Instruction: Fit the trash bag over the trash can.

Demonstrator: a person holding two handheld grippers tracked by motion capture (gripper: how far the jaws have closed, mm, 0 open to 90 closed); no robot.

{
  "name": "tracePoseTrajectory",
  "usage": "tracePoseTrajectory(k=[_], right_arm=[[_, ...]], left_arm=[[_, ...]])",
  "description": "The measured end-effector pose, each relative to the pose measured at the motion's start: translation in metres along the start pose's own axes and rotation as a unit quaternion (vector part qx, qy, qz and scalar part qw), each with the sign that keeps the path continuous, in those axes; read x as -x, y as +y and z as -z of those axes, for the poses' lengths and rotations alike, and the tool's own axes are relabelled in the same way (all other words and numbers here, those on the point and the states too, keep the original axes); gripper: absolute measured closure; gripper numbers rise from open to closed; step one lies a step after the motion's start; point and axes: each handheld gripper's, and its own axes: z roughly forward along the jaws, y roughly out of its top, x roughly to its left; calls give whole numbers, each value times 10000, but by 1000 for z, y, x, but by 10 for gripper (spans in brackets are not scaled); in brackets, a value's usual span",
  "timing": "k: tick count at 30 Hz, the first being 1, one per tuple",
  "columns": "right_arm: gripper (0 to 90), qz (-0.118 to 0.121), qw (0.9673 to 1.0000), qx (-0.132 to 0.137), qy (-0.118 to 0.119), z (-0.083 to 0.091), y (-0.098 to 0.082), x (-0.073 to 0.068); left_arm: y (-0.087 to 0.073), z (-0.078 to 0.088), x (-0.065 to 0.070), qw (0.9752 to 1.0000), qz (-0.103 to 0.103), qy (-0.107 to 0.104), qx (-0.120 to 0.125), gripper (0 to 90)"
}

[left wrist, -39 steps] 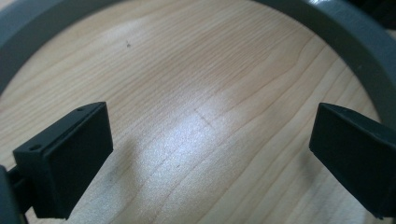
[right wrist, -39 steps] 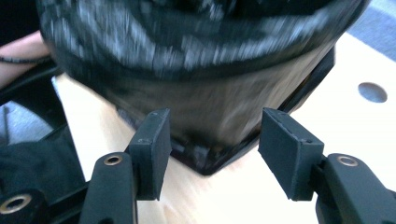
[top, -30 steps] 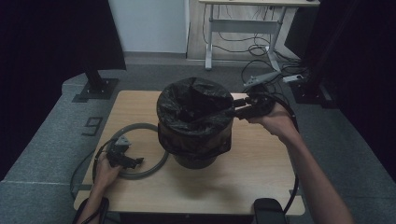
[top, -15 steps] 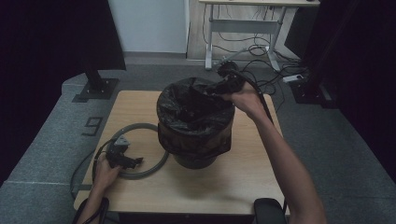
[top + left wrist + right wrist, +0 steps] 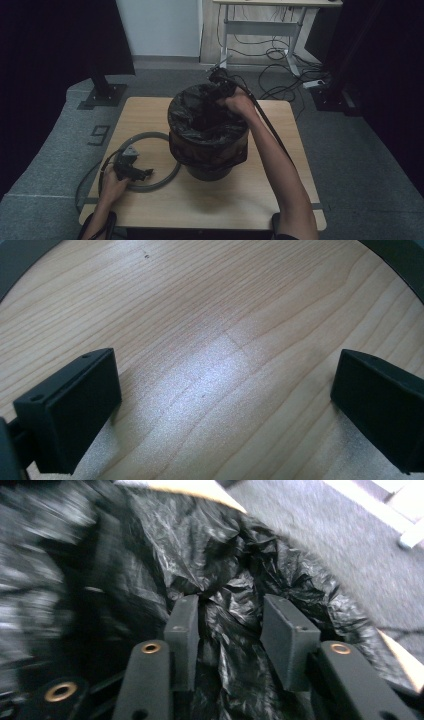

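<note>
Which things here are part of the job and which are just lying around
In the job: bin; black bag liner; right gripper, bag plastic between its jaws; grey ring on the table.

Lying about: desk frame, floor cables, black stand base. Left gripper idles, open.

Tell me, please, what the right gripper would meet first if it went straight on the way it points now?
Most likely the crumpled black bin bag: the right gripper points straight at it, with a fold between its jaws. Depth there is hard to judge.
</note>
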Motion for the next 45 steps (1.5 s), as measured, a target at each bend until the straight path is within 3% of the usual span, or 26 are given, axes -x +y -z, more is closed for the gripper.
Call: tracePoseTrajectory(k=[2,5,8,10,15,17,18,20,22,26,28,31,34,37,41,45], right_arm=[[544,-29,9998,-206,-63,-12,-2,0],[508,-25,9988,-488,46,-24,-3,-2],[431,148,9970,-763,-10,-34,-8,-6],[386,263,9970,-730,-53,-30,-8,-9],[308,430,9990,-106,46,4,5,-24],[282,486,9986,56,188,14,8,-34],[261,536,9976,156,401,16,10,-42],[205,594,9961,82,644,14,9,-55],[183,764,9942,-157,737,2,6,-70],[143,669,9947,-472,617,-29,0,-80],[138,594,9951,-592,515,-43,-2,-81],[140,717,9927,-902,368,-61,-7,-81],[145,868,9900,-1066,303,-65,-10,-82],[141,890,9920,-823,341,-50,-6,-81],[135,898,9940,-523,341,-16,3,-66],[132,630,9971,-426,-65,-7,2,-40]], left_arm=[[0,0,0,10000,-2,-3,-3,0],[0,0,0,10000,-2,-1,-2,0],[0,0,0,10000,-13,-9,-8,0],[0,0,0,10000,-15,-10,-7,0],[0,0,0,10000,-11,-10,-5,0],[0,0,0,10000,-12,-13,-7,0],[0,0,0,10000,-14,-13,-7,0],[0,0,0,10000,-15,-12,-7,0],[0,0,0,10000,-11,-12,-5,0],[0,0,1,10000,-16,-10,-11,0],[0,0,1,10000,-17,-11,-10,0],[0,0,1,10000,-16,-12,-11,0],[0,0,1,10000,-23,-16,-12,0],[0,0,1,10000,-22,-16,-12,0],[0,0,1,10000,-25,-18,-13,0],[0,0,1,10000,-23,-15,-13,0]])
